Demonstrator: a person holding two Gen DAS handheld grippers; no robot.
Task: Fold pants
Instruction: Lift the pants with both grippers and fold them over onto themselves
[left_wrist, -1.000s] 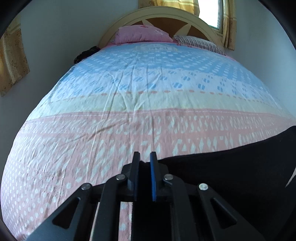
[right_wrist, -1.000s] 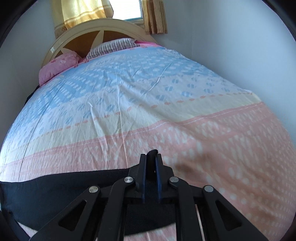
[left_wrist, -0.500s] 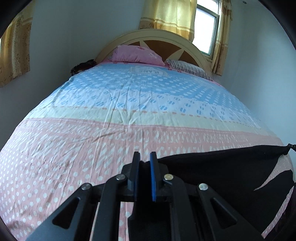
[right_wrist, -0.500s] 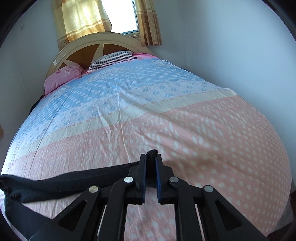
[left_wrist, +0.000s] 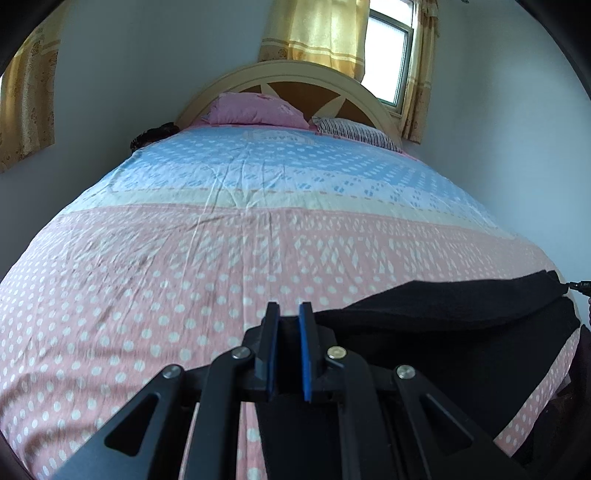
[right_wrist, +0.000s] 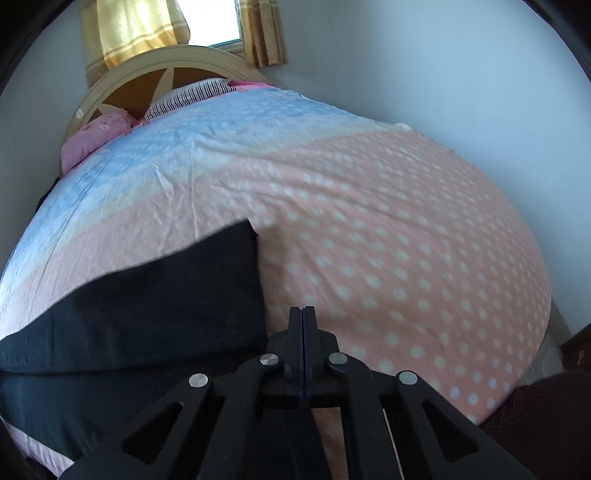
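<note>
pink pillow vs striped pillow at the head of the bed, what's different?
1. Pattern: the pink pillow is pink with a faint print; the striped pillow is white with thin dark stripes.
2. Place: in the left wrist view the pink pillow sits left, the striped pillow right, nearer the window.
3. Pose: the pink pillow stands higher; the striped pillow lies lower and flatter.
Shared: both rest by the headboard.

The left gripper (left_wrist: 287, 314) is hovering low over a bed (left_wrist: 155, 280), its blue-lined fingers (left_wrist: 305, 347) clamping a fold of black pants (left_wrist: 461, 332) that are trailing off to the right across the pink dotted sheet. At the headboard (left_wrist: 295, 75), a pink pillow (left_wrist: 255, 110) and a striped pillow (left_wrist: 354, 131) are lying beneath yellow curtains (left_wrist: 317, 33).
</note>
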